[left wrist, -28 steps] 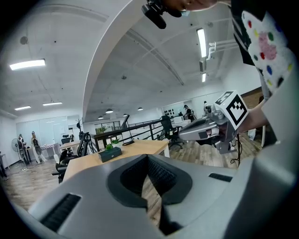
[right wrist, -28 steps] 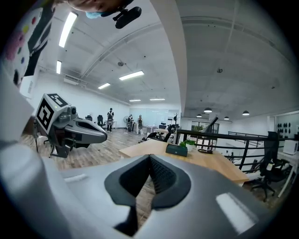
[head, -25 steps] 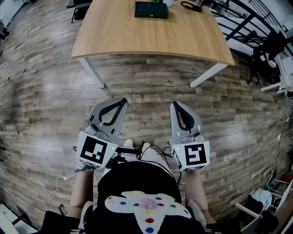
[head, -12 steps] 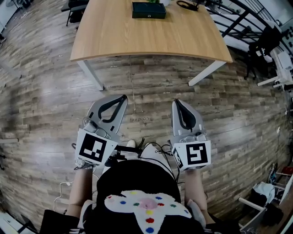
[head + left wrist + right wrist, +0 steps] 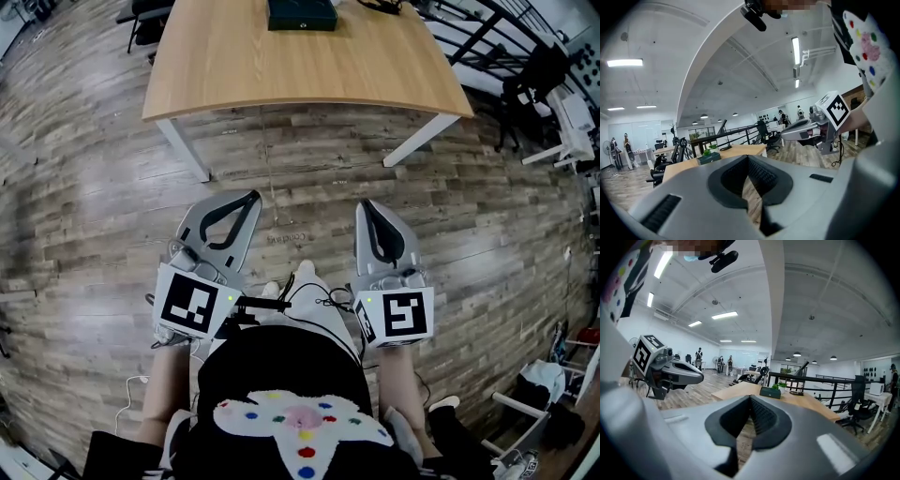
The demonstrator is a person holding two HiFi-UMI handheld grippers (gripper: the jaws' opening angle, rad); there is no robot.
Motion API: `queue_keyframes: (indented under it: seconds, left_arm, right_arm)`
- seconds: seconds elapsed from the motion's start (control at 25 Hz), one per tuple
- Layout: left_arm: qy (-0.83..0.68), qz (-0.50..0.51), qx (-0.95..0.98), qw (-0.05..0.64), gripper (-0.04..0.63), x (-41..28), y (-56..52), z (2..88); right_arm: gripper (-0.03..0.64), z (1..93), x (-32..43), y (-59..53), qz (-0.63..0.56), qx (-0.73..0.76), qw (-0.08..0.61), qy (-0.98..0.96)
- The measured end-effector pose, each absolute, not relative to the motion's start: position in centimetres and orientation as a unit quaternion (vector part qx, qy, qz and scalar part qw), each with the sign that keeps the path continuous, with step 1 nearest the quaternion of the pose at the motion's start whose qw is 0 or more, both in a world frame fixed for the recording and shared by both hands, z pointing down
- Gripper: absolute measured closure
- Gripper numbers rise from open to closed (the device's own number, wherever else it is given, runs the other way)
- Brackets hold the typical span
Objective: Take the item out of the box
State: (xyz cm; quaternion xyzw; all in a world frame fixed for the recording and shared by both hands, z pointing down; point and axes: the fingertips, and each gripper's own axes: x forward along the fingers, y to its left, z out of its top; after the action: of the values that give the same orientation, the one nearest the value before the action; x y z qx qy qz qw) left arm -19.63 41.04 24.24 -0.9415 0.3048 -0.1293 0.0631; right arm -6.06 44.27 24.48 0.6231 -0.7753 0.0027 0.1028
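I hold my left gripper [image 5: 251, 197] and right gripper [image 5: 367, 206] side by side above the plank floor [image 5: 84, 206], well short of the wooden table [image 5: 281, 70] and pointing toward it. Both pairs of jaws are pressed together on nothing. The dark green box [image 5: 302, 13] sits at the table's far edge; I cannot see its contents.
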Motion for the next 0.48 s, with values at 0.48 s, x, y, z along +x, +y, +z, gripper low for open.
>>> queue_keyframes:
  seconds: [0.48]
  left_arm:
    - [0.327,-0.126,-0.934,0.075,0.591,-20.5,39.6,23.7]
  right_arm:
    - [0.608,24.8,-6.2,42.4,-0.005,0.611,0.102,-0.785]
